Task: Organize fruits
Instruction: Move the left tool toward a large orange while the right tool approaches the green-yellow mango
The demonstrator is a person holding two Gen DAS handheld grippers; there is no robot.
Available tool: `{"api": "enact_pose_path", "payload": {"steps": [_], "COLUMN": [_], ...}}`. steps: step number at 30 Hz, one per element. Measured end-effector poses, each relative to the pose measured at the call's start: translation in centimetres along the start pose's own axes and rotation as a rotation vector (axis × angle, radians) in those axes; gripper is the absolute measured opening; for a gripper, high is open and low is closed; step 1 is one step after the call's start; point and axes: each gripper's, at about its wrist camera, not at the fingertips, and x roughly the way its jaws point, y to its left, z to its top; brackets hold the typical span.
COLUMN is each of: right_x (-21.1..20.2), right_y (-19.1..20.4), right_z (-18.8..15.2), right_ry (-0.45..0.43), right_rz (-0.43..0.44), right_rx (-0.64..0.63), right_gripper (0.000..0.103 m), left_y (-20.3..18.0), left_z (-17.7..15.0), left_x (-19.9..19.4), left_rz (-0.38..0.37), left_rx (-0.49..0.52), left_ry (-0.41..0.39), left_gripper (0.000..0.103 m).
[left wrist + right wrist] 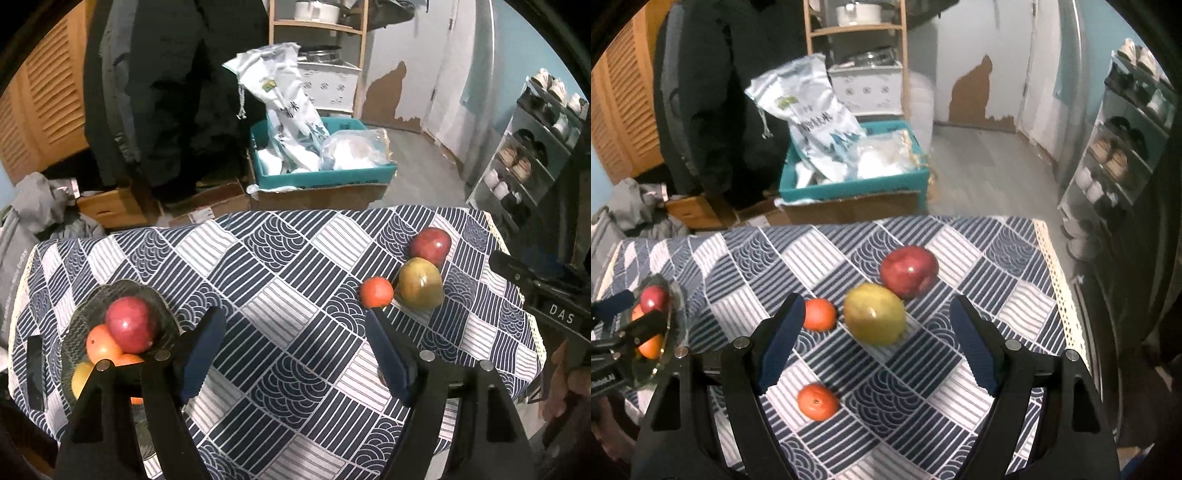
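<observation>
A dark glass bowl (85,306) at the table's left holds a red apple (131,323), oranges (101,343) and a yellow fruit (81,376); it also shows in the right wrist view (670,295). On the right lie a red apple (908,271), a green-yellow mango (875,314) and two oranges (820,314) (817,401). My left gripper (295,325) is open and empty over the table's middle, beside the bowl. My right gripper (877,306) is open and empty, its jaws either side of the mango and the far orange.
The table carries a blue-and-white patterned cloth (288,266). A dark phone-like object (35,373) lies left of the bowl. Beyond the far edge stand a teal crate (321,177) with bags, cardboard boxes and a shoe rack (528,155).
</observation>
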Motion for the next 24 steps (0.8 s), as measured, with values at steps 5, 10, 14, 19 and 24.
{"api": "enact_pose_path", "payload": {"steps": [5,10,14,19,24], "right_x": [1.6,4.2,6.8,10.0,12.4], "right_y": [-0.9,-1.0,-0.5,0.0,0.2], "right_z": [-0.6,-1.0,-1.5,-2.1,-2.9], "right_ry": [0.032,0.092,0.142,0.205,0.255], "right_rz": [-0.012,0.003,0.012,0.033,0.044], "right_rx": [0.004,-0.002,-0.029,-0.043,-0.050], "right_gripper": [0.081,0.081,0.081,0.081,0.081], "left_y": [-0.7,-1.0,-0.8,-0.5,0.2], "left_z": [0.1,0.1,0.1,0.2,0.3], "left_x": [1.5,3.7,5.4,7.2,8.7], "left_rz": [0.006,-0.001,-0.004,0.002,-0.005], "left_rx": [0.019,0.015,0.008,0.005,-0.015], "left_ry": [0.016,0.051,0.077,0.091,0.113], "left_gripper": [0.079,0.079,0.079,0.079,0.079]}}
